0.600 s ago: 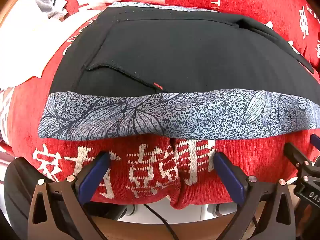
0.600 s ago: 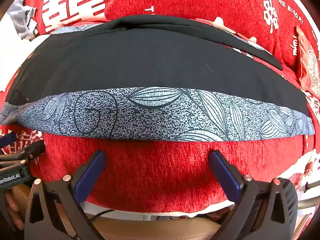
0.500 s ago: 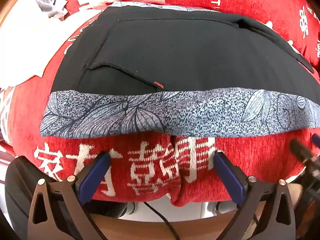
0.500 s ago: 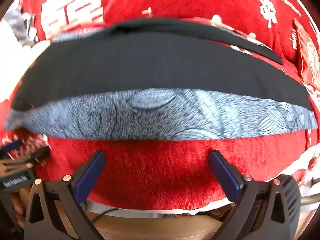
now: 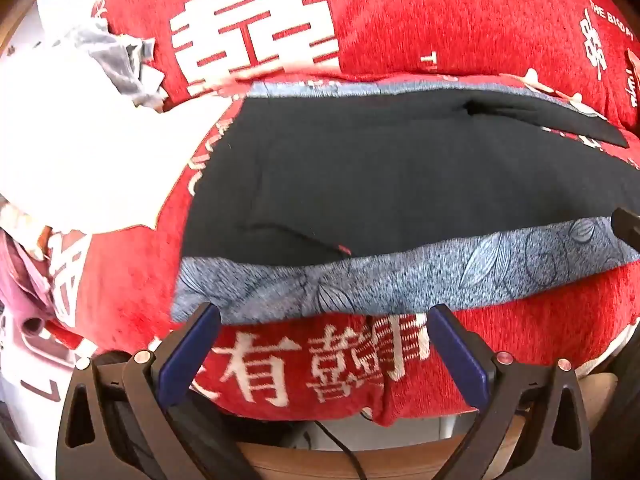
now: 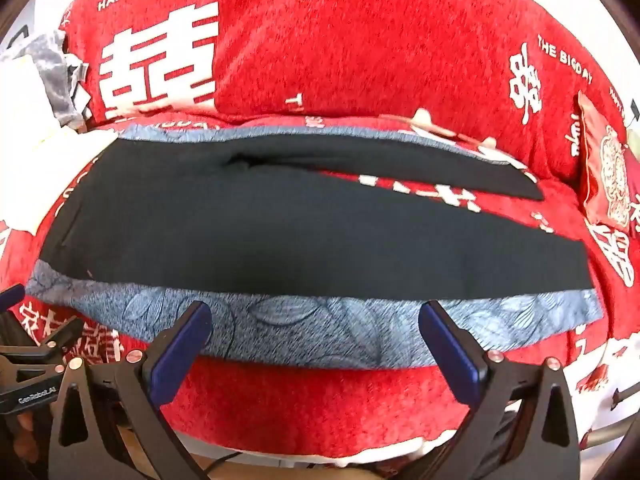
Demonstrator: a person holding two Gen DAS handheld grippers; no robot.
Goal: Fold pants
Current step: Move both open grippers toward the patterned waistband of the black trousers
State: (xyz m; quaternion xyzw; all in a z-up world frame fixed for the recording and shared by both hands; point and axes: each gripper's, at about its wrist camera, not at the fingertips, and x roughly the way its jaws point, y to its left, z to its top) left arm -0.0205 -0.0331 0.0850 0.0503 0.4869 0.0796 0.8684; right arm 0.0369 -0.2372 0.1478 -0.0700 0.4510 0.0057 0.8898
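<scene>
- Black pants (image 5: 400, 184) (image 6: 248, 232), with a grey-blue leaf-print side band (image 5: 400, 280) (image 6: 320, 320) along the near edge, lie spread flat across a red cover; the two legs part toward the right in the right wrist view.
- Red chenille cover (image 5: 440, 20) (image 6: 320, 40), printed with white characters and English lettering, drapes the surface beneath and the backrest behind.
- Left gripper (image 5: 320, 320): jaws spread wide, nothing between them; blue-padded fingertips (image 5: 192, 344) at the band's near edge, the left one overlapping its corner.
- Right gripper (image 6: 316, 312): jaws spread wide, holding nothing; both tips overlap the band's near edge, contact unclear.
- White cloth (image 5: 80, 152) lies left of the pants, crumpled grey fabric (image 5: 116, 60) (image 6: 56, 76) behind it.
- Red patterned cushion (image 6: 608, 176) sits at the far right.
</scene>
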